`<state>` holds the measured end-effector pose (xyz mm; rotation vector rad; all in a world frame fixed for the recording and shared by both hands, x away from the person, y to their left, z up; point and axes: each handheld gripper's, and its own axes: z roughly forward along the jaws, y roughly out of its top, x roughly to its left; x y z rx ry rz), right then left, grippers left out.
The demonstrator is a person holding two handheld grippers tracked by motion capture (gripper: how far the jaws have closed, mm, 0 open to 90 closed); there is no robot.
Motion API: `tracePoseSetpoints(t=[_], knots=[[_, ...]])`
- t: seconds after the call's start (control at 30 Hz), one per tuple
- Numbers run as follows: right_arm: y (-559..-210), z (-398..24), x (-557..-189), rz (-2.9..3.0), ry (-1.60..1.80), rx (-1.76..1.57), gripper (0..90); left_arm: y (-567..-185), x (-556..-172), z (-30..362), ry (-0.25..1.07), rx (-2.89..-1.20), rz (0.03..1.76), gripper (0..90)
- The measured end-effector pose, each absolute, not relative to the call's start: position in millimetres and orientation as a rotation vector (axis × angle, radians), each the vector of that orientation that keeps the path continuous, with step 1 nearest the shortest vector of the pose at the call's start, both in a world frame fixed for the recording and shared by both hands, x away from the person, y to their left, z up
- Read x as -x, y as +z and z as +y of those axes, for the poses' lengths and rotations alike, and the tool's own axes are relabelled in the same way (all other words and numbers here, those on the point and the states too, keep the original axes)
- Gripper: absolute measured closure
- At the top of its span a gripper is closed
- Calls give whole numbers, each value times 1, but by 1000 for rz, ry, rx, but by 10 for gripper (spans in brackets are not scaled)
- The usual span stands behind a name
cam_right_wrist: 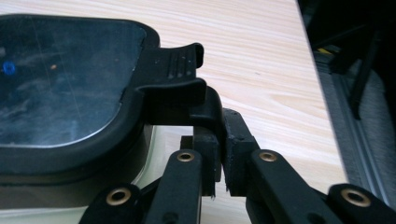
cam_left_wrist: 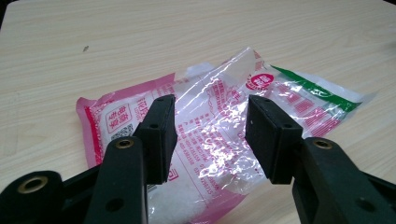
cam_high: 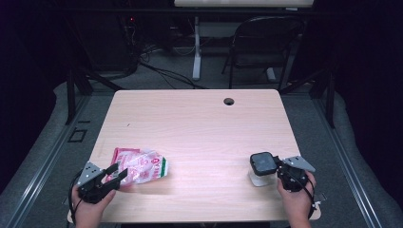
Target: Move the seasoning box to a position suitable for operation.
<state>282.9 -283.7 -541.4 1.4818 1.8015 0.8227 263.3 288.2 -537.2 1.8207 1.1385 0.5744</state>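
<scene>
A clear plastic bag point(cam_high: 140, 166) with pink and green print, holding white grains, lies flat on the table's front left. My left gripper point(cam_high: 119, 172) hovers over its near end, open. In the left gripper view the bag point(cam_left_wrist: 224, 88) shows between and beyond the two spread jaws of the left gripper point(cam_left_wrist: 210, 119). At the front right stands a small clear container with a black lid point(cam_high: 261, 163). My right gripper point(cam_high: 275, 165) is shut on the black clasp at the lid's right edge. In the right gripper view the right gripper point(cam_right_wrist: 219, 135) pinches the clasp point(cam_right_wrist: 180, 86) beside the lid point(cam_right_wrist: 60, 79).
The light wooden table point(cam_high: 199, 123) has a round cable hole point(cam_high: 229, 101) near its far edge. Behind it stand a dark folding chair point(cam_high: 266, 42) and a white desk leg point(cam_high: 196, 52) among floor cables. The table's right edge runs close to the container.
</scene>
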Motion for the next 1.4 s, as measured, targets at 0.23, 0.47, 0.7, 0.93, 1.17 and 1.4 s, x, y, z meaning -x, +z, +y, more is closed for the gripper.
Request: tracePoseSetpoints(t=[0.23,0.47,0.7,0.93,1.17,1.4], knots=[[-535,-245,-288,1944,851,-1378,850,-538,-263,284,567,-1835,1126,528],[-536,-189,-300,2034,957,-1287,848,-538,-264,285,566,-1833,1119,528],[-542,-158,-301,2087,991,-1244,821,-538,-263,284,565,-1847,1114,528],[-549,-155,-300,2083,1013,-1255,820,-538,-264,283,565,-1840,1112,528],[-551,-161,-294,2131,1022,-1269,805,-537,-263,283,568,-1848,1110,528],[-545,-171,-288,2151,1028,-1283,769,-538,-263,281,574,-1841,1101,528]])
